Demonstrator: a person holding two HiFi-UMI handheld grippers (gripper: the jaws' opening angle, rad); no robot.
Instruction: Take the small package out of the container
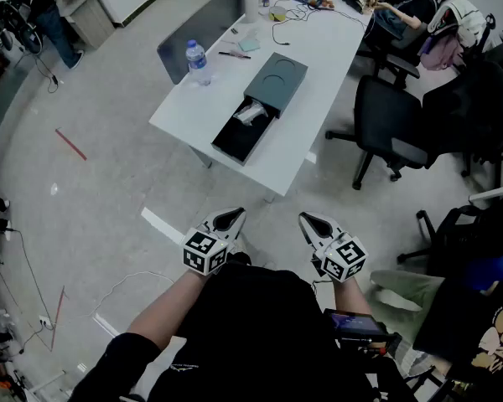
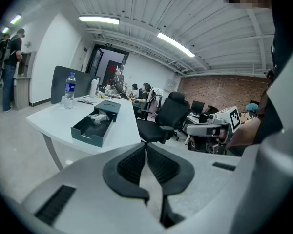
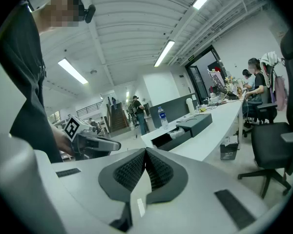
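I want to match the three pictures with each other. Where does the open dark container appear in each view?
Head view: the container is at the upper middle, on the white table.
Left gripper view: left of centre, near the table's corner.
Right gripper view: just right of centre.
Shared landmark: the water bottle, standing on the same table, up and left of the container.

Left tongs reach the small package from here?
Probably not yet: the left tongs, shut, hang near the person's body, floor between them and the table. The container is open, small package uncovered.
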